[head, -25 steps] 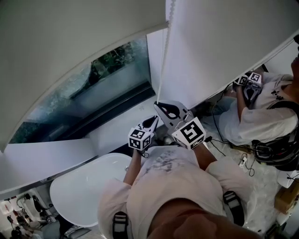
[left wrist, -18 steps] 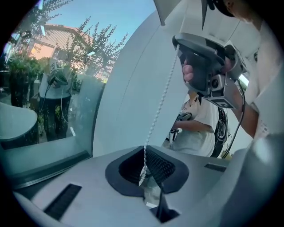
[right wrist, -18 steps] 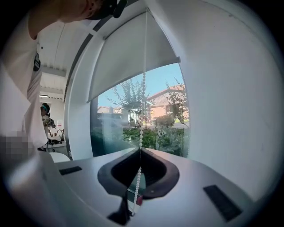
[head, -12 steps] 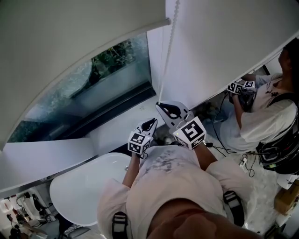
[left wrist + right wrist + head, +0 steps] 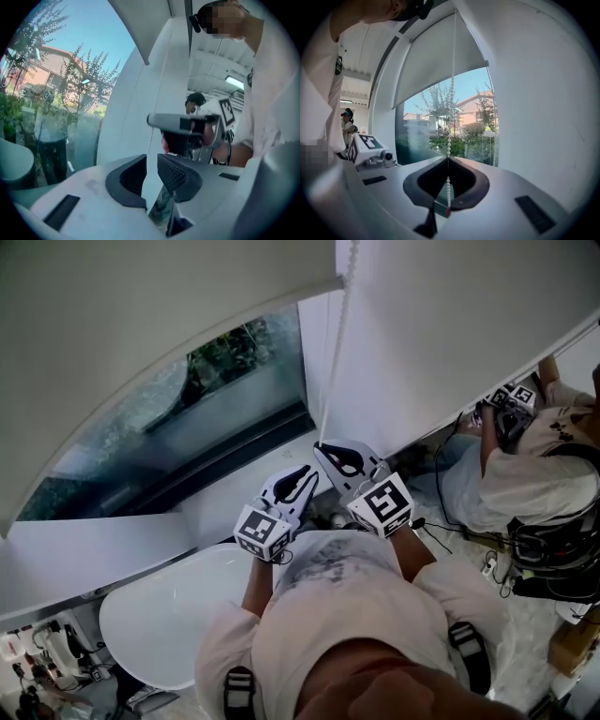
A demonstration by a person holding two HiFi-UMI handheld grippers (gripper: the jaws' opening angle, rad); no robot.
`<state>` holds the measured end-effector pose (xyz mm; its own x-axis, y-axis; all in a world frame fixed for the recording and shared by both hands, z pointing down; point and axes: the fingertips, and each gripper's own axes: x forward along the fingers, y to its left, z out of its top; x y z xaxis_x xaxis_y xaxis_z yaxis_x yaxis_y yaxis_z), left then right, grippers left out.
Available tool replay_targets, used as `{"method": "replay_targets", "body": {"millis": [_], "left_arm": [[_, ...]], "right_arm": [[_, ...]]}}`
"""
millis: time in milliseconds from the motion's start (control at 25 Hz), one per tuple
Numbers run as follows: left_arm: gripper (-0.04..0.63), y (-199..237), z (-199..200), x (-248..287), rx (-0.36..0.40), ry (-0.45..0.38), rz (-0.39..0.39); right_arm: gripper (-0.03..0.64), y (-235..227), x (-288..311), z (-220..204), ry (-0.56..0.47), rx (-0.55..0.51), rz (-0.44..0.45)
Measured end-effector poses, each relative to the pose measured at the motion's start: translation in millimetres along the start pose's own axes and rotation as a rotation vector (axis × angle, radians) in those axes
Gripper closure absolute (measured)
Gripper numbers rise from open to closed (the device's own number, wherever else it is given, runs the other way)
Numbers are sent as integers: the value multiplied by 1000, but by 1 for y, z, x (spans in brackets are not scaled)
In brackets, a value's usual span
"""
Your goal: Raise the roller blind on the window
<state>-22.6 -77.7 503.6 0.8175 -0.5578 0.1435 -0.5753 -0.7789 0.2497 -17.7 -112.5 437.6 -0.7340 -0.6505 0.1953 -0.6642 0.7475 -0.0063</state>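
The grey roller blind (image 5: 141, 334) hangs partway down over the window (image 5: 206, 399). Its white bead chain (image 5: 336, 343) drops beside the frame to my right gripper (image 5: 322, 448). In the right gripper view that gripper (image 5: 448, 158) is shut on the bead chain (image 5: 450, 122), and a few beads hang below the pinch. My left gripper (image 5: 302, 476) sits just left of and below the right one. Its jaws have just been opening, and in its own view the left gripper (image 5: 151, 168) shows a clear gap with only white wall behind it and nothing pressed between the pads.
A white rounded tabletop (image 5: 159, 624) lies below the window on the left. A white wall panel (image 5: 450, 334) fills the upper right. Another person (image 5: 525, 474) sits at the right with grippers in hand, with cables (image 5: 441, 531) on the floor beside them.
My left gripper has risen towards the camera and its jaws have opened. The right gripper has stayed put, still shut on the chain. The person at the right has shifted their grippers.
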Motion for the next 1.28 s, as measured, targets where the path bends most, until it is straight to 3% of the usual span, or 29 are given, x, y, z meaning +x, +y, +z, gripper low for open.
{"method": "replay_targets", "body": {"millis": [240, 600, 920, 1280], "left_arm": [[535, -16, 94, -19, 67, -167, -13], [534, -33, 212, -8, 203, -344, -57], [535, -41, 252, 2, 257, -364, -73], [583, -36, 256, 11, 257, -370, -57]], "right_arm": [[555, -1, 1, -2, -4, 1, -1], [555, 0, 3, 3, -7, -5, 12], [555, 4, 3, 4, -10, -13, 16], [555, 4, 9, -3, -11, -10, 26]]}}
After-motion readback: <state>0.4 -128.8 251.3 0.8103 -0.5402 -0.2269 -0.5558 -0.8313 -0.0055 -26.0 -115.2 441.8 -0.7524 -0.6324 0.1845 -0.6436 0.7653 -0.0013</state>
